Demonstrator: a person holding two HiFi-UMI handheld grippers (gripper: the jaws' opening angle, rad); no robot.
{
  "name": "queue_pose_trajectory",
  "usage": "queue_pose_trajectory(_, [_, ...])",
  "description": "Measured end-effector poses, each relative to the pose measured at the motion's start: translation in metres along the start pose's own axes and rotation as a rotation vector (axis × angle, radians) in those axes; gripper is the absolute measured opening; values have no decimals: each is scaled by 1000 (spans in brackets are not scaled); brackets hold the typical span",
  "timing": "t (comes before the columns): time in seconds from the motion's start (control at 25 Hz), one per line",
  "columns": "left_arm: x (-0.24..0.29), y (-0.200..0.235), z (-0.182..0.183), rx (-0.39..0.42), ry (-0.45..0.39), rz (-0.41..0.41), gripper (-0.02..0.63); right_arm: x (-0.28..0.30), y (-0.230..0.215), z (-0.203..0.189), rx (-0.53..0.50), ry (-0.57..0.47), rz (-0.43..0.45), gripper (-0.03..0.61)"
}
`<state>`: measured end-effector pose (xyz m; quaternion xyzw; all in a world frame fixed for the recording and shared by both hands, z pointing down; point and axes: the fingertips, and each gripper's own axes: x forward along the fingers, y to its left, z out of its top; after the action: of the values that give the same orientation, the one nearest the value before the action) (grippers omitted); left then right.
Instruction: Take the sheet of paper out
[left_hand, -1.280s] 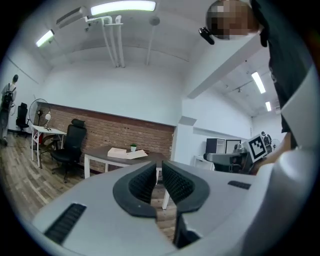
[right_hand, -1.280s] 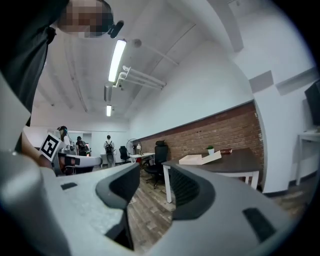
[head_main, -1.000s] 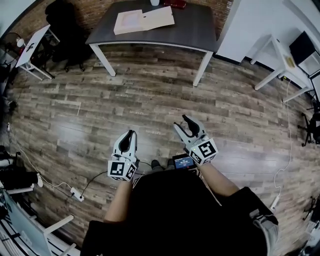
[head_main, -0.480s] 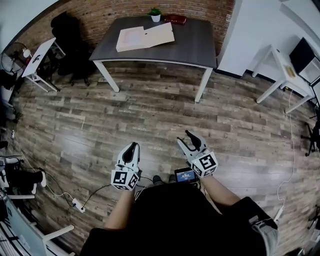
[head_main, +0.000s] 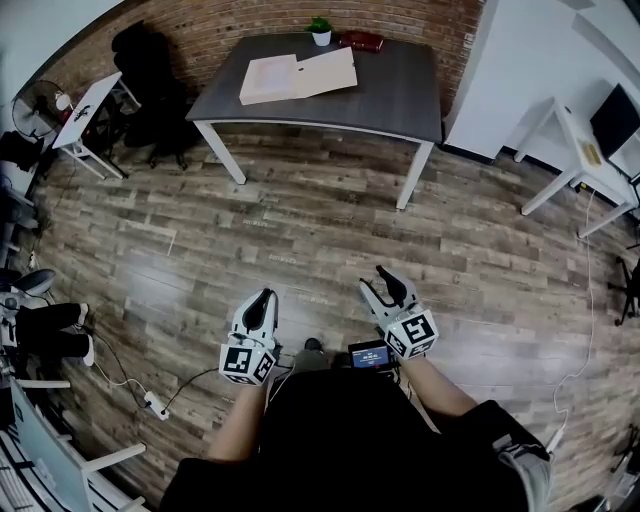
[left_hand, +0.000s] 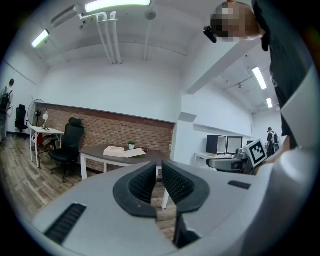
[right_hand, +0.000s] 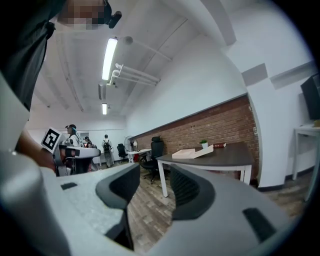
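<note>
**Q:** What is the room like?

**A:** A wide wood floor (head_main: 300, 220) fills most of the head view. A dark grey table (head_main: 400, 95) with white legs stands at the far side, against a brick wall. A black chair (head_main: 150, 70) stands to the left of it.

**Q:** Where is the paper?

**A:** A flat tan box (head_main: 325, 72) lies open on the table's left half. A pale sheet (head_main: 266, 78) seems to lie in its left part, though it is too far off to be sure. It is well apart from both grippers.

**Q:** And the grippers?

**A:** The person holds both low, close to the body, over the floor. The left gripper (head_main: 262, 296) has its jaws drawn almost together, with only a slit between the tips and nothing in it. The right gripper (head_main: 375, 280) has its jaws apart, and only floor and the far table show through the gap.

**Q:** Anything smaller on the table?

**A:** A small potted plant (head_main: 320, 30) stands at the back edge. A dark red book (head_main: 361, 41) lies just to the right of it.
</note>
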<state>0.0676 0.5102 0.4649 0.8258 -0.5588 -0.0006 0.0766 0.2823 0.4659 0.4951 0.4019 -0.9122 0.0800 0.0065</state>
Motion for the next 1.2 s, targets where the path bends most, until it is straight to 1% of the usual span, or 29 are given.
queue_pose_trajectory(0.24, [21,17,-9,-42,7,2,28,20,-15,-5,16,9,-7,193])
queue_pose_trajectory(0.36, [38,33,-11,-46,1,3,28,39,-23,-4,15,5,-17,193])
queue_pose_trajectory(0.48, [60,57,-8,-49,-9,8,28,66,-34,0,18,3,-34,193])
queue_pose_trajectory(0.64, [98,92,3,-83,-33,12,28,106,-52,12,5,19,-48,192])
queue_pose_trajectory(0.8, [132,136,24,-73,-52,1,28,163,-57,31,0,11,-41,193])
queue_pose_trajectory(0.92, [159,167,32,-70,-62,-2,28,204,-64,41,-9,13,-34,192])
queue_pose_trajectory(1.04, [180,194,37,-71,-64,-7,28,238,-68,49,-12,15,-32,192])
queue_pose_trajectory(1.2, [200,225,38,-68,-62,-19,28,273,-75,56,-13,4,-51,192])
